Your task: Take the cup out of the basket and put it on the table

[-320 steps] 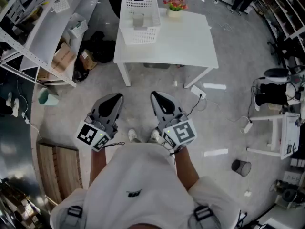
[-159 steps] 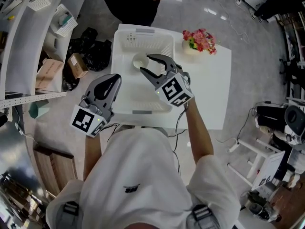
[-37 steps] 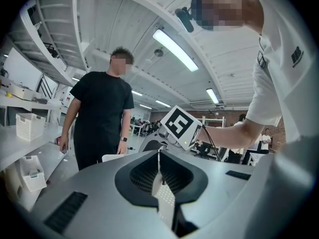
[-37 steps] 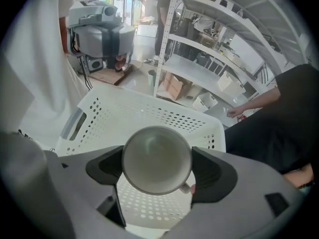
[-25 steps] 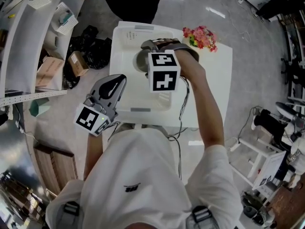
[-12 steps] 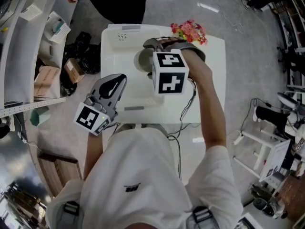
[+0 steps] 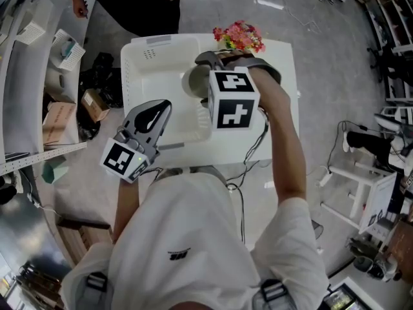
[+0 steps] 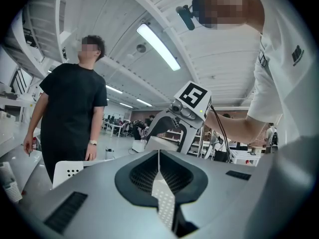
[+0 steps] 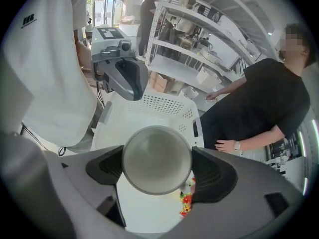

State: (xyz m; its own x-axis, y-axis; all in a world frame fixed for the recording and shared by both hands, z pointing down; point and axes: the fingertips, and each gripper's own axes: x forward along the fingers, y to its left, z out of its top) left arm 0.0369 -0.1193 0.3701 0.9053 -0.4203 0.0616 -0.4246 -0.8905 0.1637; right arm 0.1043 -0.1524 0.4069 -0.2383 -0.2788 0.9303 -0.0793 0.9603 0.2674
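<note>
Round cup (image 9: 157, 158) between ribbed right tongs (image 9: 157, 172)

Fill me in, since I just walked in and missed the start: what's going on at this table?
A person holds a gripper in each hand. The right gripper has its jaws shut on a white cup, held over the white basket and not yet set on the table. The left gripper is empty, jaws together, near the basket's front edge. Flowers sit beside the basket, and a bystander in black stands opposite.
</note>
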